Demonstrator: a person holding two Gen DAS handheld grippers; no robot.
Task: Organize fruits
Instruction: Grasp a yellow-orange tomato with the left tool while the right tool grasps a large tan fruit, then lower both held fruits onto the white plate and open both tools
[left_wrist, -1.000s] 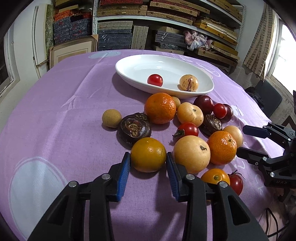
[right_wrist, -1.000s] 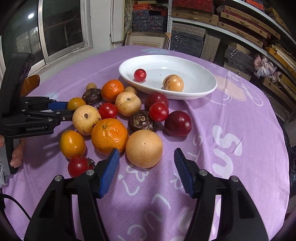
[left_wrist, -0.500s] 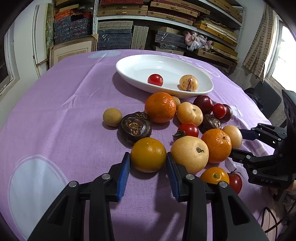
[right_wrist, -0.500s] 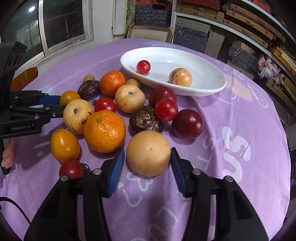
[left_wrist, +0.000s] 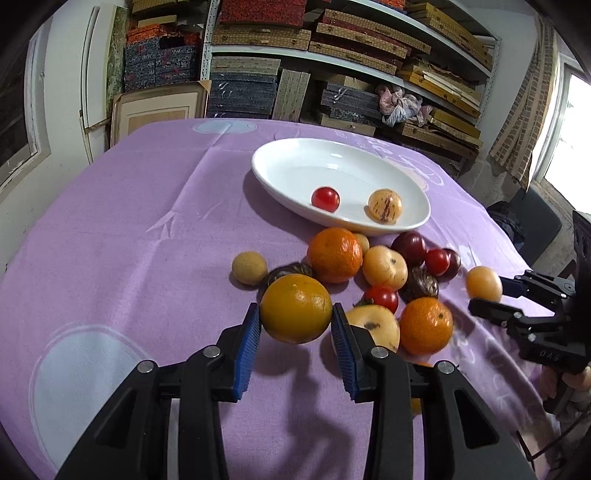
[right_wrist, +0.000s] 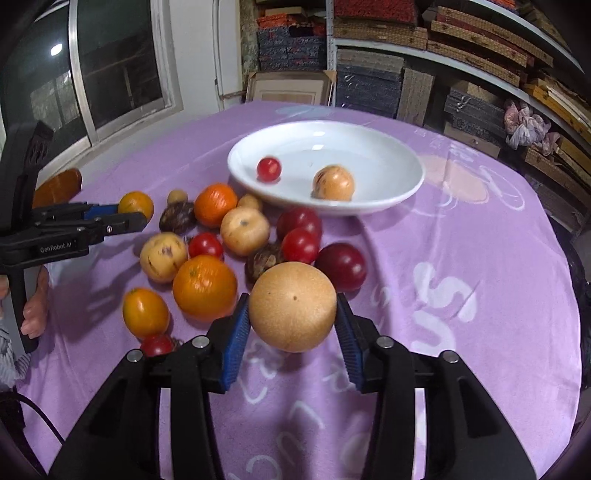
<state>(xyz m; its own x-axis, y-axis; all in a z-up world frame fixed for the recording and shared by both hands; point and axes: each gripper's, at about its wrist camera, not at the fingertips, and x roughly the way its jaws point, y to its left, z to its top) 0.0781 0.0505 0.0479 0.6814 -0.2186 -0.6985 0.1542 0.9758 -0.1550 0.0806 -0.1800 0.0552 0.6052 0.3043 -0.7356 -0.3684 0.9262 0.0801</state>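
my left gripper (left_wrist: 295, 325) has its blue pads clamped on a round yellow-orange citrus fruit (left_wrist: 295, 308), held clear of the purple tablecloth (left_wrist: 147, 229). my right gripper (right_wrist: 291, 328) is closing its jaws on a round tan pear-like fruit (right_wrist: 292, 306), pads touching both sides, lifted too. the rest of the fruit lies heaped just in front of the white oval dish (left_wrist: 295, 162), which holds a small red tomato (left_wrist: 325, 199) and a speckled tan fruit (left_wrist: 384, 205).
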